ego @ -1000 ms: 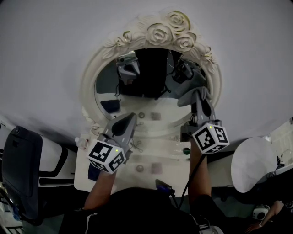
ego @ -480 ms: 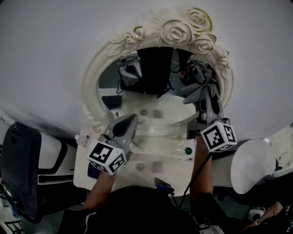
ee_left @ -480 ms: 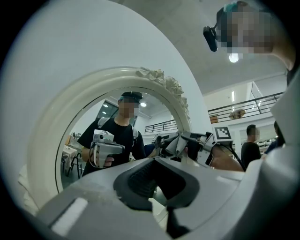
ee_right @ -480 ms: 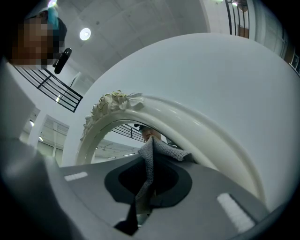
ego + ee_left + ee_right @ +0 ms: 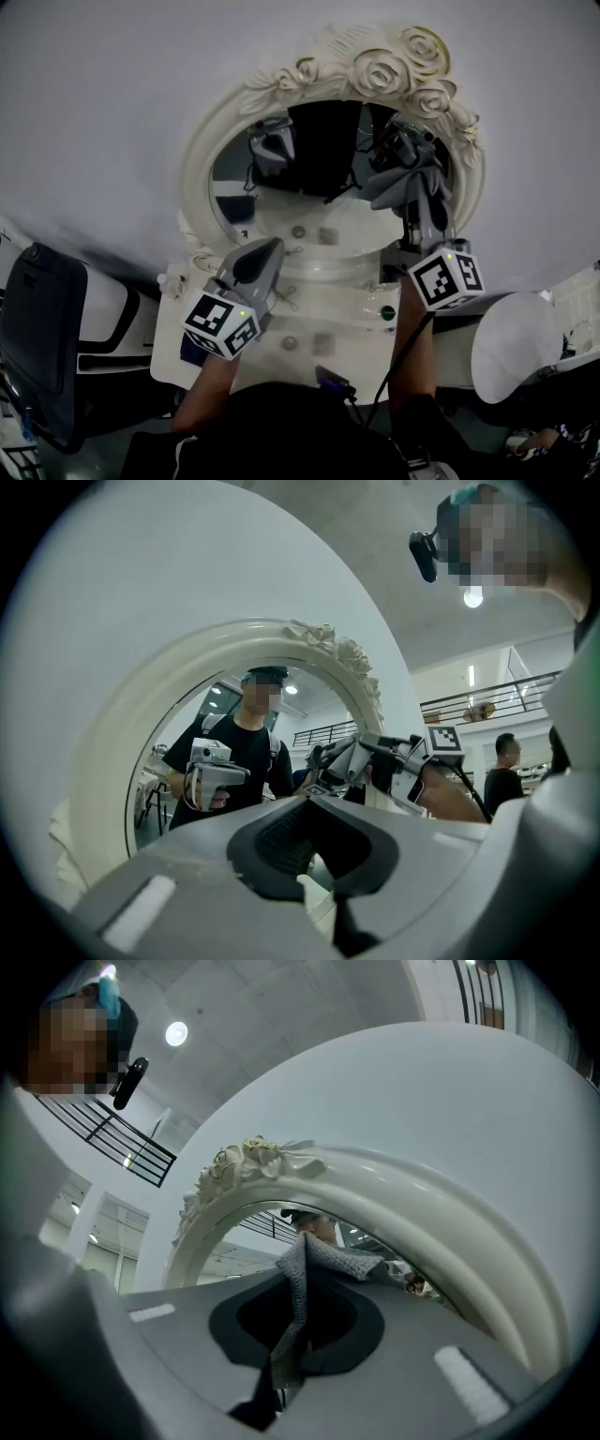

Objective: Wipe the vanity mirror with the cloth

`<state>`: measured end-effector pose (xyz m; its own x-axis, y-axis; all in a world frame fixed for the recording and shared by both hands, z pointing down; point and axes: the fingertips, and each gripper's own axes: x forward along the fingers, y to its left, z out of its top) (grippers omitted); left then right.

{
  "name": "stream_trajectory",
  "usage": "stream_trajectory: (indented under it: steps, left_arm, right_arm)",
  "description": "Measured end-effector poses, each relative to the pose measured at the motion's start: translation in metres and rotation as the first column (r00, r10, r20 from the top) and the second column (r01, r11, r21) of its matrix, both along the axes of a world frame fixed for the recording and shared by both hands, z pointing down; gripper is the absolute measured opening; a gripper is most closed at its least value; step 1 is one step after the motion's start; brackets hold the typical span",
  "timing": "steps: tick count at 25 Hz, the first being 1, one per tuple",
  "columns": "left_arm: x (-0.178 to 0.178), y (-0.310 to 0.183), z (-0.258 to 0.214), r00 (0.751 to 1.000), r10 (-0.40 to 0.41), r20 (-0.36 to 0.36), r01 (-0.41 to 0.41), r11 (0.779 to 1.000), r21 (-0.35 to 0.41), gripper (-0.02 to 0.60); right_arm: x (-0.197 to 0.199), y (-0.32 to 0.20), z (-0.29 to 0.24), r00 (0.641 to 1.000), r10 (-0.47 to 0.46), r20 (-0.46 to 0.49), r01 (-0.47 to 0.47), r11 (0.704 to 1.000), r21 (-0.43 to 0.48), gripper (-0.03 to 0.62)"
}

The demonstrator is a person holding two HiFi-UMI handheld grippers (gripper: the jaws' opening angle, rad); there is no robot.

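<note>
Entry: wiping step under way, stroke at the right side of the glass.

- The right gripper [image 5: 413, 199] is raised to the vanity mirror [image 5: 322, 214], jaws pointed at the upper right of the glass, just below the rose crest [image 5: 377, 67].
- The cloth [image 5: 397, 186] is found pinched between the right gripper's jaws. In the right gripper view a grey knitted fold [image 5: 306, 1274] is clamped in the slot and fans out past the jaw tips. It is held this way so that cloth, not jaw, meets the glass.
- Contact is judged likely but cannot be confirmed, since the head view is dark and the cloth merges with its own reflection.
- The left gripper [image 5: 259, 255] is held low, over the vanity table [image 5: 330, 314] and in front of the lower left of the frame, well apart from the cloth. In its own view its jaws [image 5: 314, 855] are seen drawn together with nothing between them. It is judged to be parked there, clear of the wiping path.
- Small items are seen on the table under the mirror. They are too dim to be named.
- Most of the glass, to the left and below, is judged still to be covered.
</note>
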<state>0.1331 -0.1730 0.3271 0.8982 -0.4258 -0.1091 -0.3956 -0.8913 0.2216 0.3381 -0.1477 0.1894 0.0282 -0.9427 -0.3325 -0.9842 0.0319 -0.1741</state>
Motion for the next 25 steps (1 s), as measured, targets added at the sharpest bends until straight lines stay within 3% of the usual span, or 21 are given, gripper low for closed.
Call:
stream_trajectory:
  steps: [25]
  left_arm:
    - [-0.069, -0.015, 0.003, 0.996, -0.085, -0.034, 0.085, 0.996, -0.02, -0.006]
  right_arm:
    - [-0.106, -0.054, -0.013, 0.988, -0.138, -0.076, 0.138, 0.99, 0.0, 0.017]
